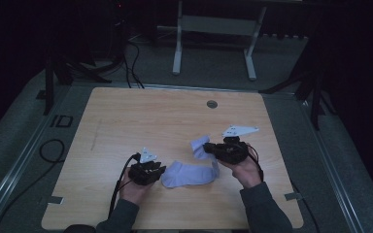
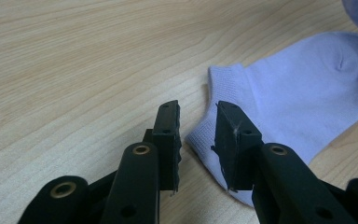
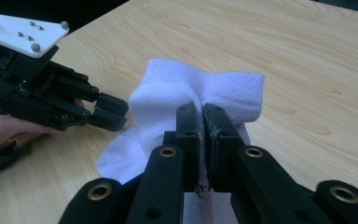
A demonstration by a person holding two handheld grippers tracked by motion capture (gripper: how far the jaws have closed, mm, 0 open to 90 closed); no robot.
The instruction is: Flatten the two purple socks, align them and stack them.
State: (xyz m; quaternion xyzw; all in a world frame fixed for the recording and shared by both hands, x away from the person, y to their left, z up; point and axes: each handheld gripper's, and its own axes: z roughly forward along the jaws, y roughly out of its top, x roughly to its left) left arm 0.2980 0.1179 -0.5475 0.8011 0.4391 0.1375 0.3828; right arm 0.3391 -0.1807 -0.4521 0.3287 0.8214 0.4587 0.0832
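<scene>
High view: wooden surface (image 1: 126,121), a pale lilac sock (image 1: 189,174) lying near the front edge, between the two hands. Left tool (image 1: 159,171) sits at the sock's left end, held by the left hand (image 1: 133,189). Right tool (image 1: 209,148) is at the sock's right end, held by the right hand (image 1: 246,170); that end of the sock is lifted and folded up off the surface. Grey three-cornered plate on top of each tool.

Left gripper view: left tool (image 2: 197,140) jaws parted a small gap, nothing between them. The sock's cuff edge (image 2: 223,79) lies flat on the surface (image 2: 74,70) just beyond and under the tips; cannot tell if they touch it.

Right gripper view: right tool (image 3: 202,128) jaws closed tight, pinching a bunched fold of the sock (image 3: 168,93), fabric raised above the surface (image 3: 307,70). Left tool (image 3: 114,112) seen at the left, tips close beside the sock's lower edge.
</scene>
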